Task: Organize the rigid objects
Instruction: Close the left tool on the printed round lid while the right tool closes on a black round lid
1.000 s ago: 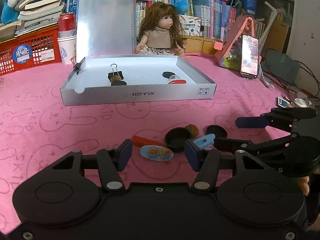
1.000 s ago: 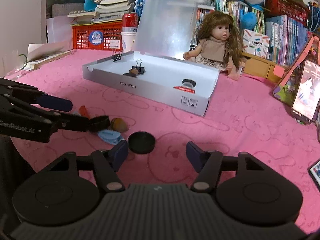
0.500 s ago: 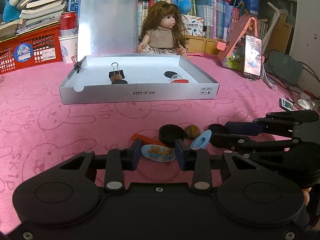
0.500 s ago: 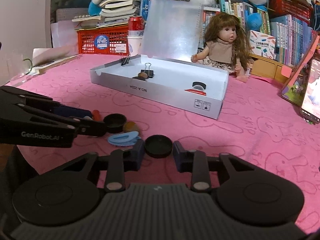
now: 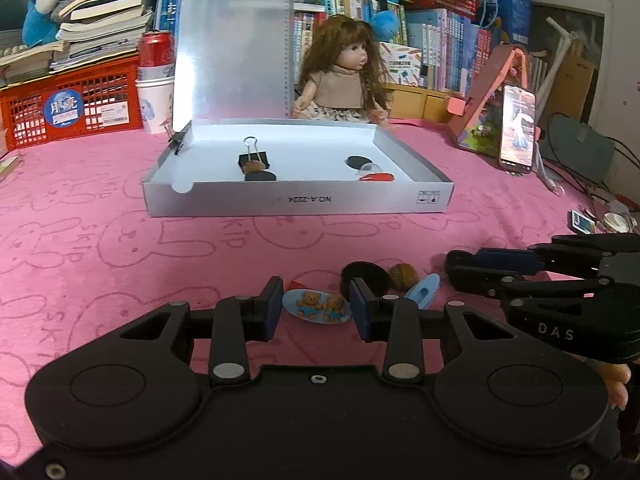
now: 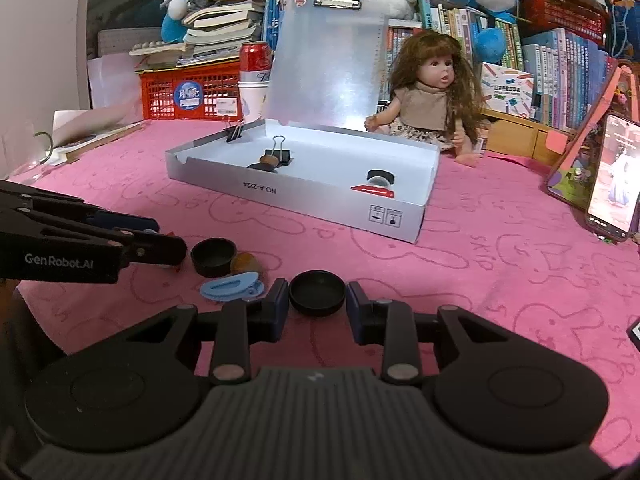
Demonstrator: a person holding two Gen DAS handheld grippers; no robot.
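Note:
My left gripper [image 5: 316, 309] is shut on a blue oval clip with two small bears [image 5: 317, 306], low on the pink cloth. My right gripper [image 6: 317, 304] is shut on a black round cap [image 6: 317, 293]. Beside them lie a black cup-like lid [image 5: 365, 276], a brown nut-like piece [image 5: 404, 276] and a light blue hair clip [image 6: 231, 286]. An open silver box [image 5: 296, 200] stands farther back. It holds a binder clip [image 5: 253, 157], dark round pieces and a red item [image 5: 376, 177].
A doll [image 5: 344, 80] sits behind the box. A red basket [image 5: 72, 100], a red can on paper cups [image 5: 156, 80] and book stacks stand at the back left. A phone on a pink stand [image 5: 516, 132] is at the right, with cables beyond.
Both grippers have closed, the left onto the bear clip and the right onto the black cap. Both have moved slightly forward toward the small items.

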